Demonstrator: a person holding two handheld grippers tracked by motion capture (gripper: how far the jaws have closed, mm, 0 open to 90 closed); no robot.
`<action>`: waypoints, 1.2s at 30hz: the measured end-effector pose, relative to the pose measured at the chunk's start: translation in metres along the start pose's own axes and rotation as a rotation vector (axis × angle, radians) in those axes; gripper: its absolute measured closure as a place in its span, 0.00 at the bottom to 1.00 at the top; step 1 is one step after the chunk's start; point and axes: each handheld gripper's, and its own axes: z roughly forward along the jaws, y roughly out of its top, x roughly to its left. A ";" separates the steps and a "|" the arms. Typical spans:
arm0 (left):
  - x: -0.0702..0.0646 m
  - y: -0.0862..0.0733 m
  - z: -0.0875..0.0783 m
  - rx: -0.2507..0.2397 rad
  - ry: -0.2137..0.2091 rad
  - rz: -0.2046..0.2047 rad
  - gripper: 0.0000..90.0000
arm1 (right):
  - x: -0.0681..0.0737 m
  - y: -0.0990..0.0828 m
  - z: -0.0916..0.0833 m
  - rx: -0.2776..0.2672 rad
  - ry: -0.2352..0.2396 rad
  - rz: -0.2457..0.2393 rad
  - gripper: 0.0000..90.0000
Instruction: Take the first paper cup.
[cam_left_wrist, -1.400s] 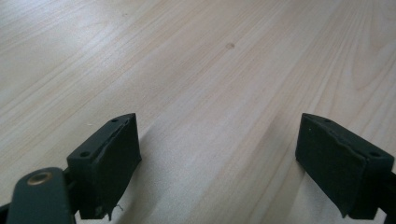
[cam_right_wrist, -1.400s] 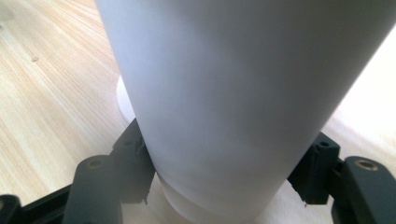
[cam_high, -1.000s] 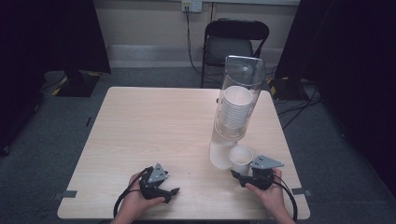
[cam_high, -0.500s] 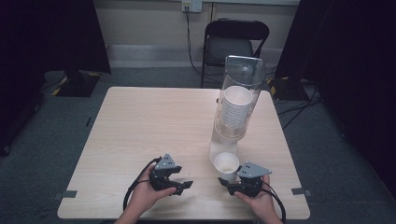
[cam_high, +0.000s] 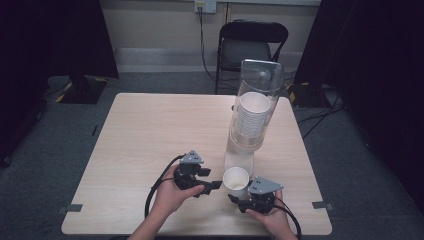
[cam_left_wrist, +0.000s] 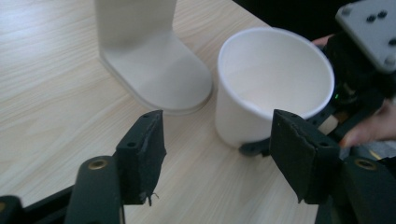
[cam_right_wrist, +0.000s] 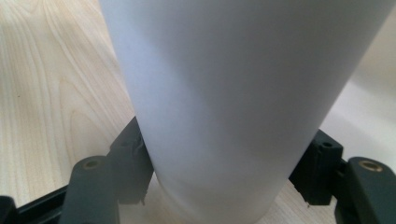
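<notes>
1. The right gripper (cam_high: 235, 196) pinches the white paper cup (cam_high: 236, 178) low on its wall – upright, open mouth up, at the table (cam_high: 145, 130)'s near edge, just in front of the cup dispenser (cam_high: 250, 120)'s white base.
2. The left gripper (cam_left_wrist: 217, 158) sits just beside the cup, jaws spread and just been closing, nothing between them – the cup stands a little beyond its tips.

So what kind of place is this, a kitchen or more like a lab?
More like a lab or recording studio, probably. A bare wooden table stands on grey carpet between dark curtains, with a folding chair and cables by the wall. A cup dispenser is the main prop.
</notes>
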 end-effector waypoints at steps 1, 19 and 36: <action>-0.001 0.002 0.003 -0.001 -0.006 -0.013 0.41 | 0.000 0.000 0.000 0.001 0.003 -0.005 0.36; 0.003 0.016 0.021 0.086 0.006 -0.143 0.92 | 0.011 0.008 0.007 -0.013 0.039 -0.048 0.36; 0.034 0.008 -0.016 0.067 0.073 -0.306 0.96 | 0.001 0.010 0.006 -0.004 -0.004 0.024 0.20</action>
